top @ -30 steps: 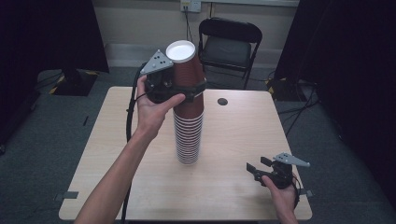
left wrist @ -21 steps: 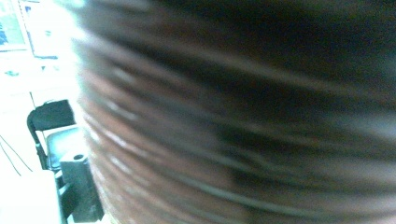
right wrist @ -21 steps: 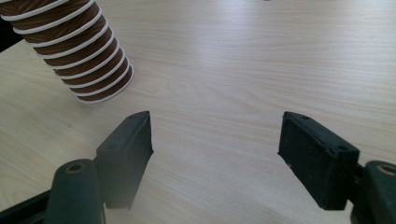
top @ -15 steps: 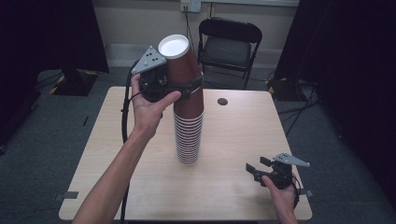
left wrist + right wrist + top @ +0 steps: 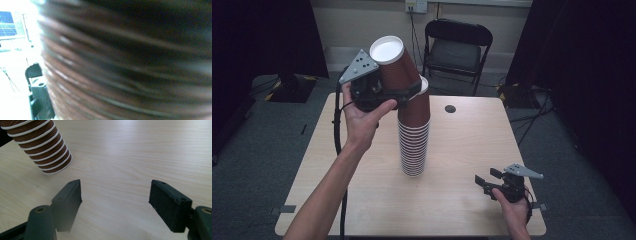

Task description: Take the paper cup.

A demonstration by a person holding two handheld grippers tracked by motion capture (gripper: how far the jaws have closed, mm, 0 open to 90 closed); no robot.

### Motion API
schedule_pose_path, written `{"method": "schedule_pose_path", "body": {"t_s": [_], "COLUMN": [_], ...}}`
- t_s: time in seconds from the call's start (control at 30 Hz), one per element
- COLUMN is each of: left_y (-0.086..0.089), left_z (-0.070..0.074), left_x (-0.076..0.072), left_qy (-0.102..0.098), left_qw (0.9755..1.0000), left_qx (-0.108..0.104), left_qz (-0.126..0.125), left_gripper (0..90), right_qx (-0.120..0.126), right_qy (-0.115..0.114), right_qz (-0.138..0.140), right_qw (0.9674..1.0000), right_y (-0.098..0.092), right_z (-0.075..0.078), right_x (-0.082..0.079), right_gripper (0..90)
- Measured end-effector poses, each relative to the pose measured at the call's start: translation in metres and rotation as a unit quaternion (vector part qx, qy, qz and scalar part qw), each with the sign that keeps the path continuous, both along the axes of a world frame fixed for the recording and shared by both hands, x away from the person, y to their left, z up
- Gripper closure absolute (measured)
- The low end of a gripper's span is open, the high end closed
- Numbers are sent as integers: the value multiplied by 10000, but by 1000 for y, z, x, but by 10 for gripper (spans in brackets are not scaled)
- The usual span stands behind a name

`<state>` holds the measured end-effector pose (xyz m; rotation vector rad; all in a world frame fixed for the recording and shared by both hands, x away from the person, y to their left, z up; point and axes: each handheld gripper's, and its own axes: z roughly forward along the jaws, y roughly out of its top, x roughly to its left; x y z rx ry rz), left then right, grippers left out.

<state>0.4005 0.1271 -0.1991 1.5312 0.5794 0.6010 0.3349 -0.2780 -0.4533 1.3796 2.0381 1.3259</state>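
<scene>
L gripper [image 5: 409, 95] is clamped on the top brown paper cup [image 5: 394, 65], jaws across its side wall a bit below the white rim. Cup's long axis is tilted, mouth pointing up and to the left in the high view, base end down-right and just over the tall stack of brown paper cups with white rims [image 5: 414, 132]. Can't tell if the base is fully out of the stack's top cup or still touching. In the left gripper view the cup wall [image 5: 125, 62] is pressed up close and blurred, so no detail there.

Vs 1 s ago: cup sat near upright at the top of the stack, mouth up; now it's leaned over to the left and a bit higher, with the next cup's rim showing under it. Stack itself hasn't shifted; it stands mouth-down at mid-table, axis vertical. R side unchanged.

L forearm comes in from bottom-left, wrist bent back, palm under the gripper body, grey three-cornered plate on top tipped toward the left.

R gripper [image 5: 115, 195] has jaws wide apart w/ nothing between, low over the light wooden table [image 5: 462, 200] near the right front edge, well apart from the stack. R gripper view has the stack's bottom rims [image 5: 42, 145] at upper left.
</scene>
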Motion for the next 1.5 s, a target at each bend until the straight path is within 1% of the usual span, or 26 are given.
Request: {"method": "schedule_pose_path", "body": {"t_s": [0.03,0.23,0.33,0.37,0.53,0.57,0.6,0.67,0.7,0.77,0.8,0.87,0.9,0.93,0.97,1.0,1.03,1.1,1.13,1.17,1.23,1.3,1.33,1.4,1.43,1.5], "left_y": [2,12,20,25,34,37,37,40,41,43,43,46,48,48,50,50,52,54,54,57,59,61,61,61,61,59], "left_z": [0,1,0,0,-2,-5,-5,-10,-15,-20,-20,-30,-33,-33,-39,-39,-43,-48,-48,-54,-59,-65,-69,-76,-80,-87], "left_x": [-2,-5,-11,-15,-22,-23,-23,-24,-26,-27,-27,-29,-29,-29,-30,-30,-33,-35,-35,-38,-41,-43,-44,-44,-44,-45], "left_qy": [-44,-36,81,65,111,183,183,230,264,276,276,326,412,412,577,577,591,702,702,773,838,880,894,989,1030,1047], "left_qw": [10000,9999,10000,9999,9999,9998,9998,9997,9996,9995,9995,9994,9991,9991,9982,9982,9982,9973,9973,9967,9962,9955,9956,9945,9941,9940], "left_qx": [10,43,9,28,78,48,48,83,138,128,128,82,26,26,-43,-43,-1,-66,-66,-105,-132,-202,-167,-128,-60,-17], "left_qz": [59,88,42,70,34,1,1,-7,-25,-36,-36,-18,-60,-60,-177,-177,-135,-200,-200,-213,-196,-271,-216,-323,-324,-325], "left_gripper": [98,98,98,99,99,98,98,99,99,99,99,99,99,99,98,99,99,98,98,98,98,98,98,99,99,99], "right_qx": [2,-2,-5,-10,-9,-14,-4,-9,-17,-22,-22,-23,-20,-1,-9,-9,-18,-39,-48,-44,-104,-163,-172,-194,-196,-232], "right_qy": [1,5,23,13,22,22,16,19,38,36,36,32,29,34,43,43,50,15,14,6,0,11,3,-10,-3,15], "right_qz": [-2,25,31,27,34,37,43,48,49,47,47,58,54,58,56,56,72,103,108,121,106,131,139,172,212,223], "right_qw": [10000,10000,10000,10000,10000,10000,10000,10000,10000,10000,10000,10000,10000,10000,10000,10000,10000,9999,9999,9999,9999,9998,9998,9997,9996,9995], "right_y": [0,3,3,3,4,5,5,5,6,6,6,6,6,6,6,6,7,8,9,9,10,12,12,14,15,18], "right_z": [0,0,0,-1,-1,-1,-1,-1,-1,-1,-1,0,0,-1,-1,-1,-1,0,0,0,1,1,1,2,2,3], "right_x": [0,0,0,0,1,0,1,0,0,0,0,0,0,0,0,0,0,-1,-1,-1,-1,-2,-3,-3,-4,-4], "right_gripper": [256,256,256,256,257,257,257,257,257,257,257,258,258,258,258,258,258,259,258,258,259,261,261,263,263,263]}}
